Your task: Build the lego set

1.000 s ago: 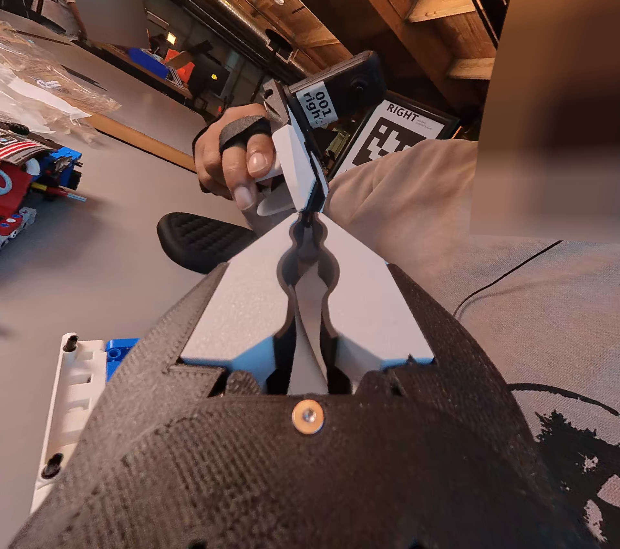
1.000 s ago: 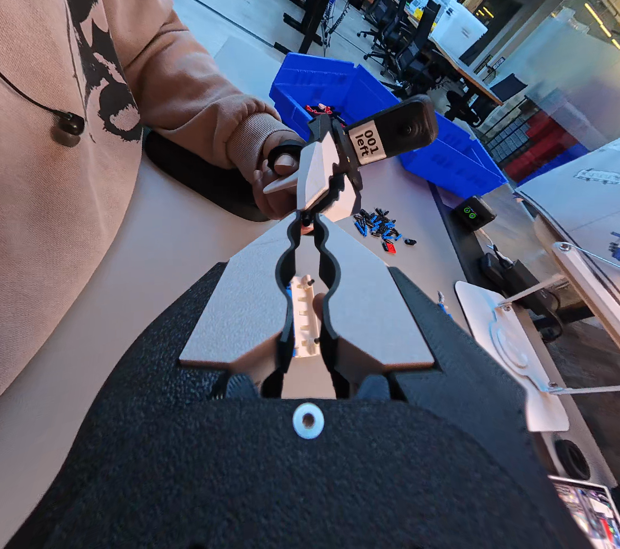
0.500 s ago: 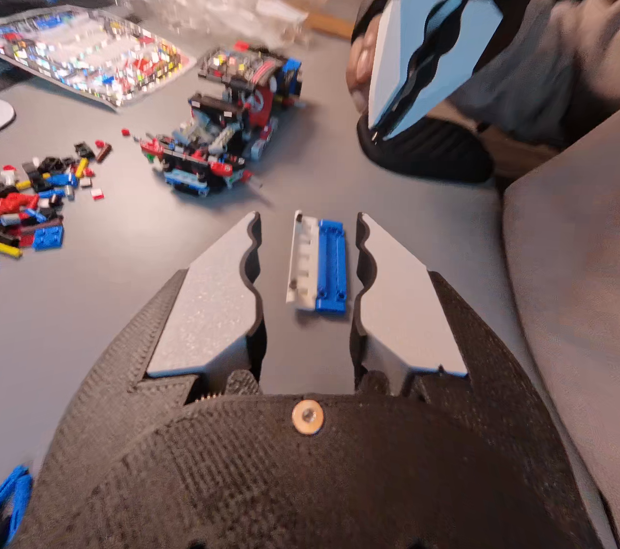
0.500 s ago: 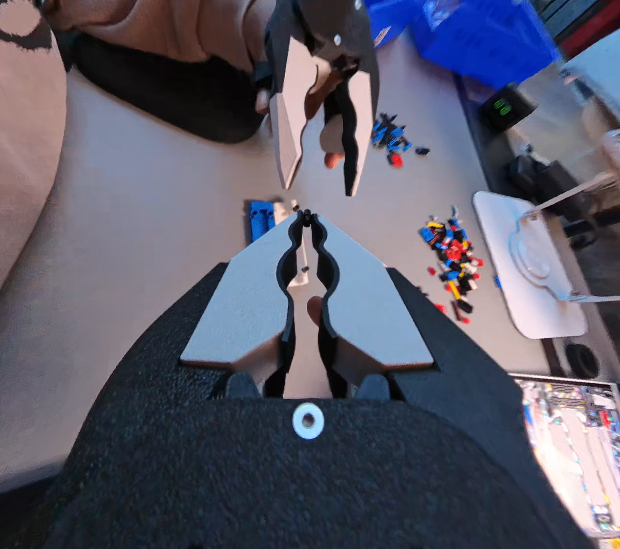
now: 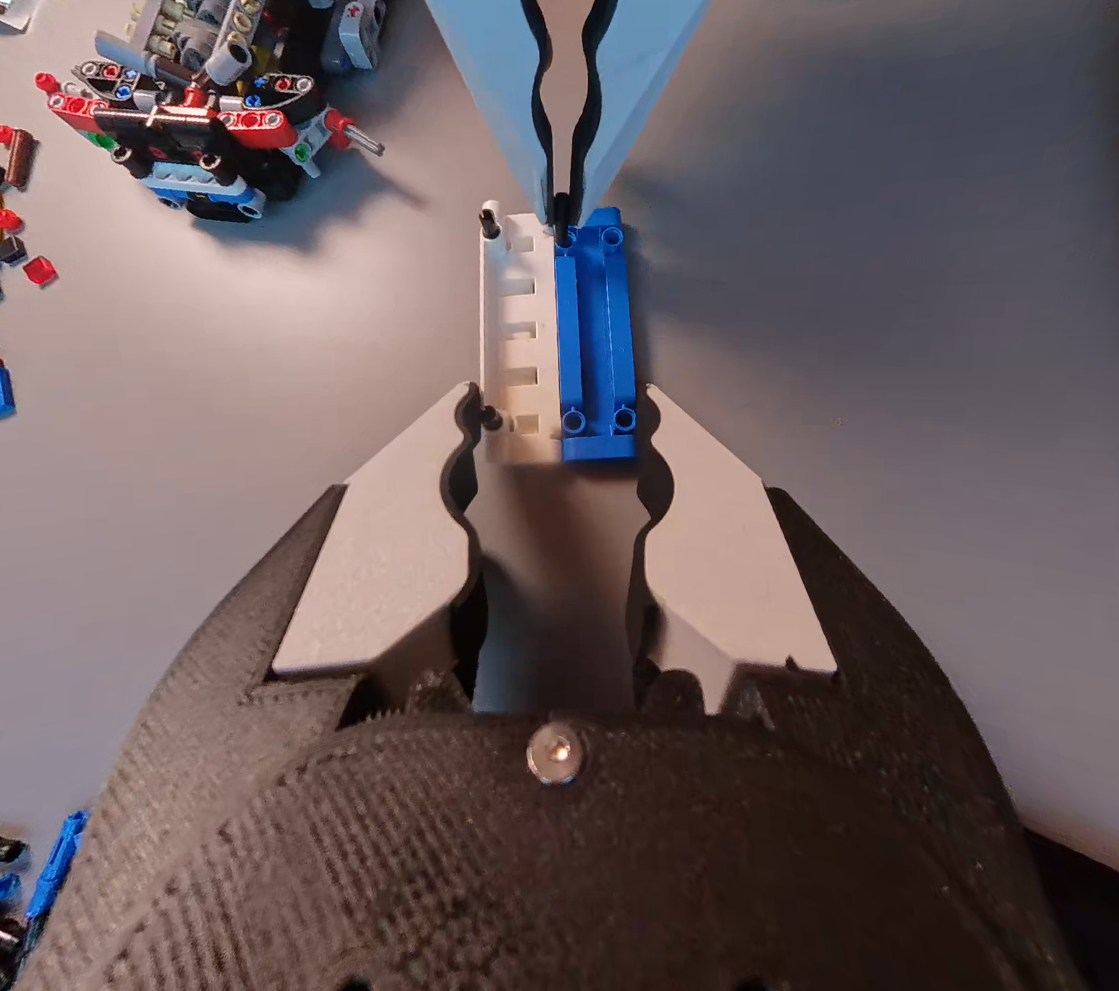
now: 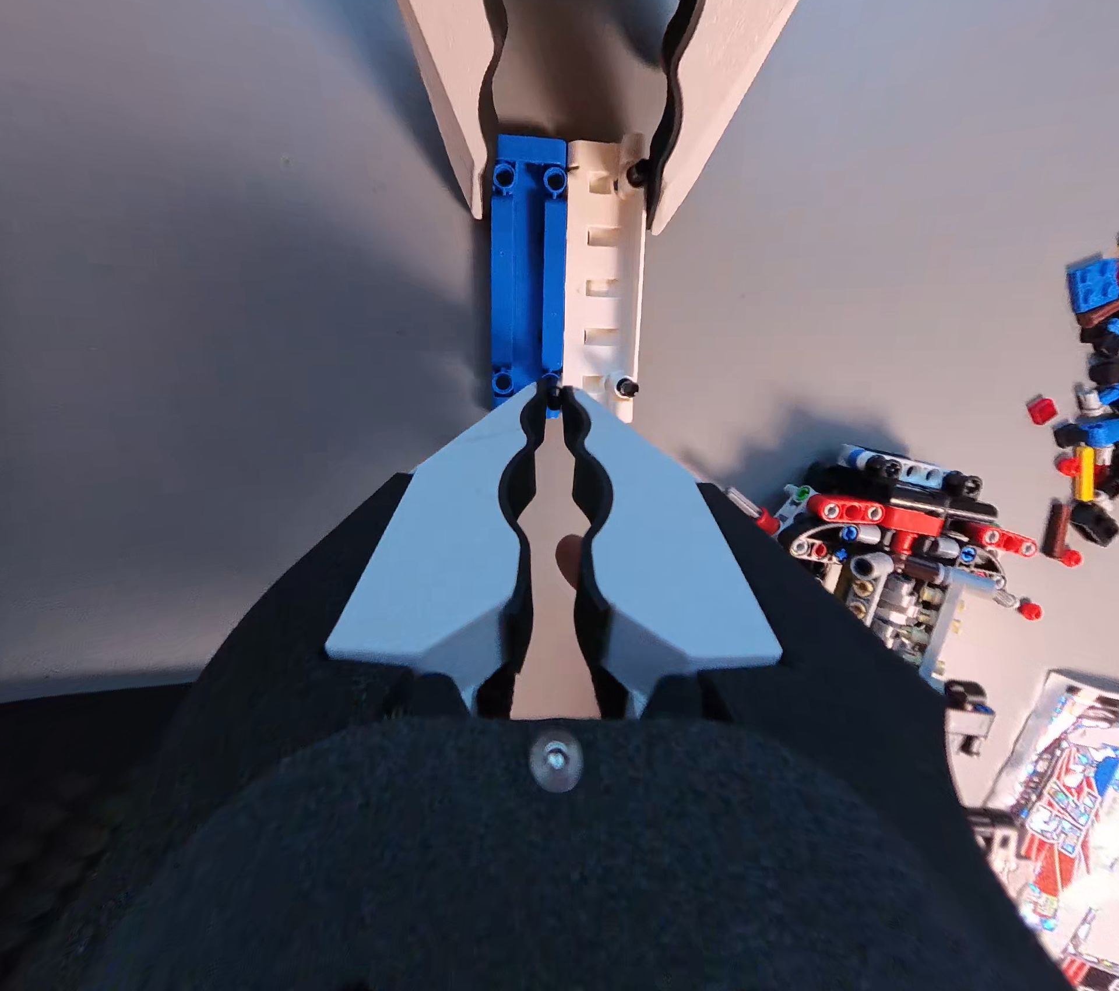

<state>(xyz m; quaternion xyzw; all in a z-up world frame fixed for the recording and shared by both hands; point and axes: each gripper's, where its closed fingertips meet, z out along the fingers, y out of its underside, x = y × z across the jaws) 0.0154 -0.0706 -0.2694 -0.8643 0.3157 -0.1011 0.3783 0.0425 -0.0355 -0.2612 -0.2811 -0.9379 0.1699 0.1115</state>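
Two tools are facing each other over the grey bench point(image 5: 212, 417). Largest, the half-built model point(image 5: 230, 36) is lying at ten o'clock in the left wrist view. A joined panel, its white half point(image 5: 518, 338) beside its blue half point(image 5: 596, 338), is lying flat with its long axis running twelve to six. The left tool point(image 5: 560, 399) is spreading wide, straddling the panel's near end. The right tool point(image 6: 550, 394) is pinching a small black pin point(image 5: 561, 211) at the panel's opposite end, over the blue half's corner hole.
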